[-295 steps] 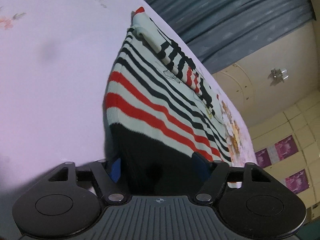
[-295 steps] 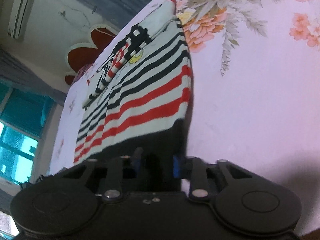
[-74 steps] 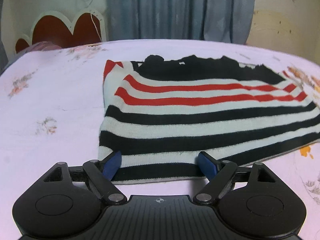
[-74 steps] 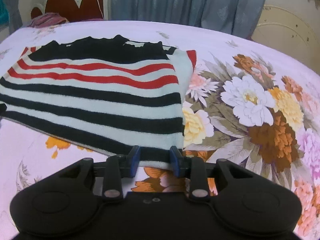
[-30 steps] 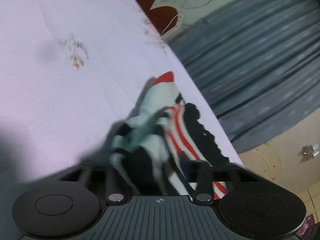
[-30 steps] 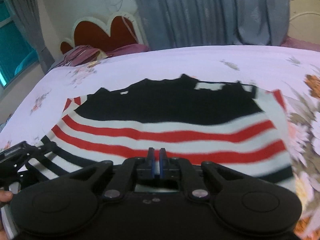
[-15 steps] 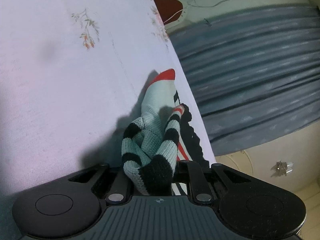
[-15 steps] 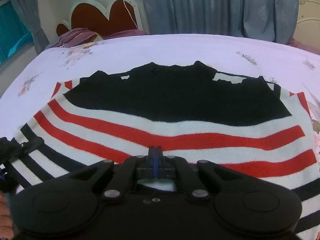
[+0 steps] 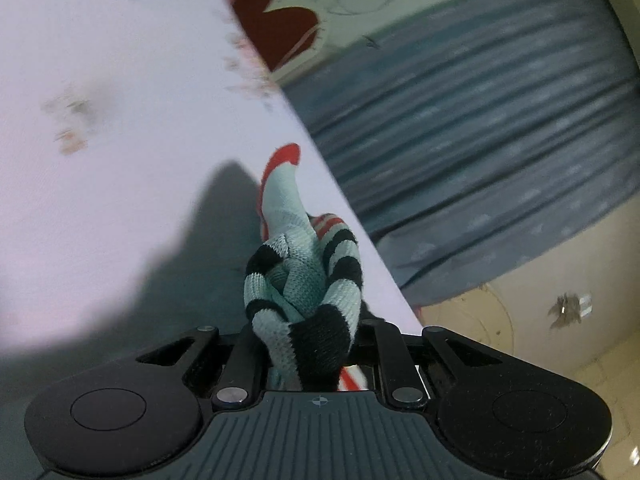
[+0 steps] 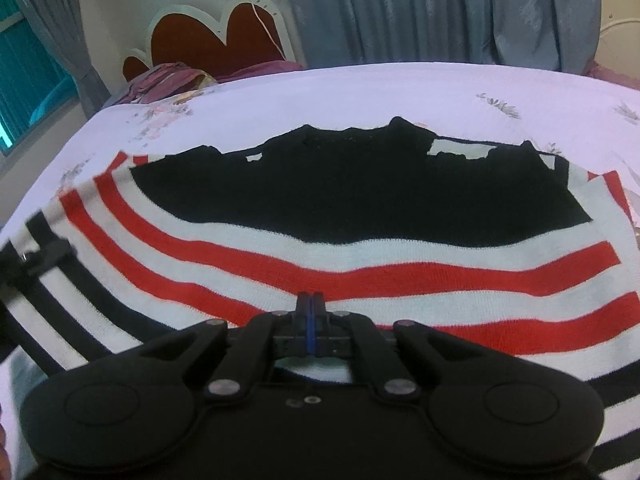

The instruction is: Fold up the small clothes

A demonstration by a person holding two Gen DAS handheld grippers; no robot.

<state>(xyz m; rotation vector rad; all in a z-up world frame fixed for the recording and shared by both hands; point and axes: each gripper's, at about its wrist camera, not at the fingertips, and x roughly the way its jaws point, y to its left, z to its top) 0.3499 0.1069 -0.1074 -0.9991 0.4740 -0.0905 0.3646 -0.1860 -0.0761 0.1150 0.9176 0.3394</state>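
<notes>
Left tongs point(image 9: 310, 344) tilted, clamped on bunched black, red and pale-green striped knit sweater point(image 9: 304, 280); right tongs point(image 10: 308, 316) angled down over it, pressed together, empty.

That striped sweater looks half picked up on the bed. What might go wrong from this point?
The left hand-held gripper pinches only a bunched corner of the striped sweater, so the knit might slip out or the fold come out crooked. The right hand-held gripper is shut with nothing between its fingers and sits low over the sweater's middle; if it drags there, it may wrinkle the flat part on the bedsheet.
</notes>
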